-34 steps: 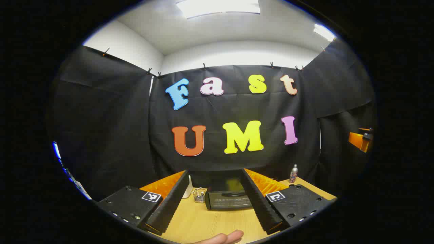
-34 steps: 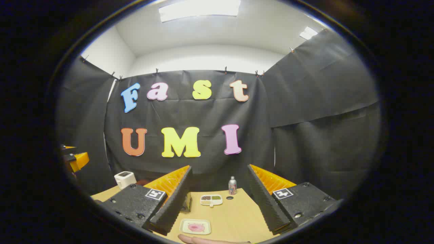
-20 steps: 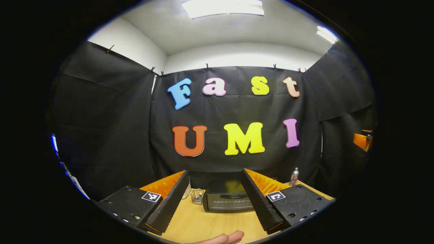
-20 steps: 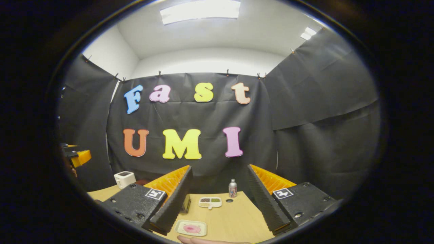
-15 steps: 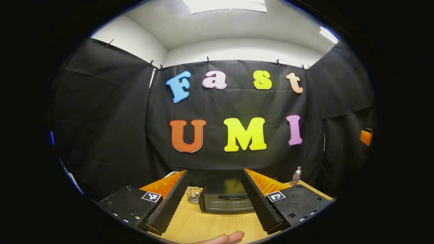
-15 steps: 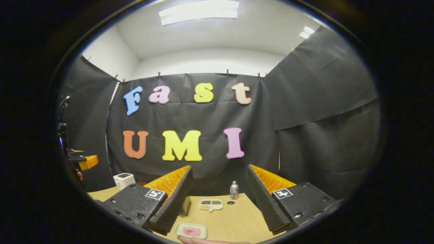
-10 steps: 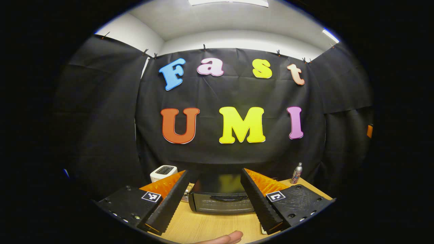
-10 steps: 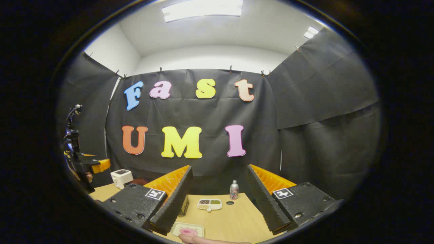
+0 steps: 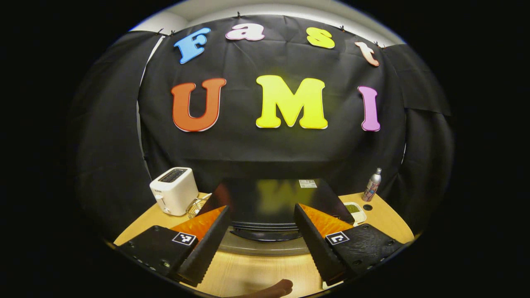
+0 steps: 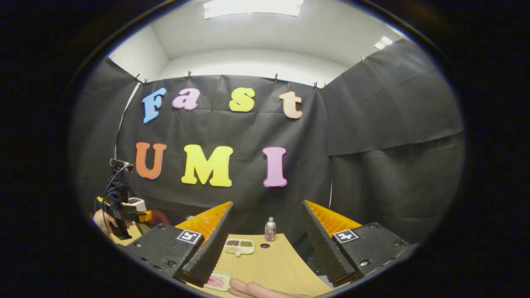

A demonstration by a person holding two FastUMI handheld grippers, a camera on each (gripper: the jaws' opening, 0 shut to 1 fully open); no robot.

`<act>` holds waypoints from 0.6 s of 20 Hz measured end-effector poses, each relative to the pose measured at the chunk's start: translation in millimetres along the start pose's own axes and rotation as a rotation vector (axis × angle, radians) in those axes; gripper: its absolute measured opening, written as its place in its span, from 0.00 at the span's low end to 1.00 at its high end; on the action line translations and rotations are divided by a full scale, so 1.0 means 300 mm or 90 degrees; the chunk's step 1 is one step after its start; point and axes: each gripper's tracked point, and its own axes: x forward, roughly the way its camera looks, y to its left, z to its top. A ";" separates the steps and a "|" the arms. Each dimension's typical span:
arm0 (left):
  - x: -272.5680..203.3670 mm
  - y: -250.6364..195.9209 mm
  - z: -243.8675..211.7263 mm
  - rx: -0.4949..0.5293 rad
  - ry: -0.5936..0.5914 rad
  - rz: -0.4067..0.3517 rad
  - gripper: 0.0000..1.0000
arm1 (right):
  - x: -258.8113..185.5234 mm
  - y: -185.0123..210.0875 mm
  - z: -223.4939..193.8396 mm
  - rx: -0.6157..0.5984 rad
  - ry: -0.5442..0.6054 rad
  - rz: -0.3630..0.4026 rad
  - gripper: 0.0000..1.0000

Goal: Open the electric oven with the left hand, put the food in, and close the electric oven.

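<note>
We are at the very start. Our left claw [image 9: 261, 244] is spread wide and holds nothing; it hangs just in front of the electric oven [image 9: 269, 203], which stands at the back of the counter [image 9: 256, 273]. We judge its door as not opened yet, although the fingers hide part of the front. So opening, loading and closing are all left.

The left gripper view gives the oven close, with a white toaster [image 9: 170, 191] beside it. The right gripper view gives instead the food plate [image 10: 217, 281] near the counter edge, below our right claw [image 10: 265, 248], also wide and empty, a divided dish [image 10: 239, 246] and a small bottle [image 10: 270, 229] farther back.
</note>
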 end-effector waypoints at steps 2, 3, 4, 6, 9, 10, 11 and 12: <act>0.051 -0.008 -0.036 0.005 0.020 -0.004 0.98 | -0.004 -0.011 -0.009 0.001 0.003 -0.003 0.97; 0.074 -0.021 -0.056 0.002 0.030 -0.014 0.98 | -0.003 -0.012 -0.011 0.002 0.005 -0.002 0.97; 0.095 -0.034 -0.078 0.002 0.046 -0.019 0.97 | 0.000 -0.019 -0.020 0.001 0.008 -0.004 0.97; 0.128 -0.048 -0.124 -0.004 0.080 -0.027 0.97 | 0.006 -0.031 -0.029 0.002 0.012 -0.010 0.97; 0.144 -0.039 -0.142 0.019 0.086 -0.013 0.98 | 0.007 -0.044 -0.043 0.005 0.018 -0.014 0.97; 0.144 -0.044 -0.149 0.015 0.096 -0.019 0.98 | 0.006 -0.047 -0.045 0.005 0.019 -0.014 0.97; 0.135 -0.050 -0.150 0.013 0.098 -0.020 0.96 | 0.005 -0.048 -0.046 0.005 0.021 -0.015 0.97; 0.133 -0.047 -0.158 0.014 0.102 -0.018 0.96 | 0.001 -0.051 -0.052 0.005 0.022 -0.015 0.97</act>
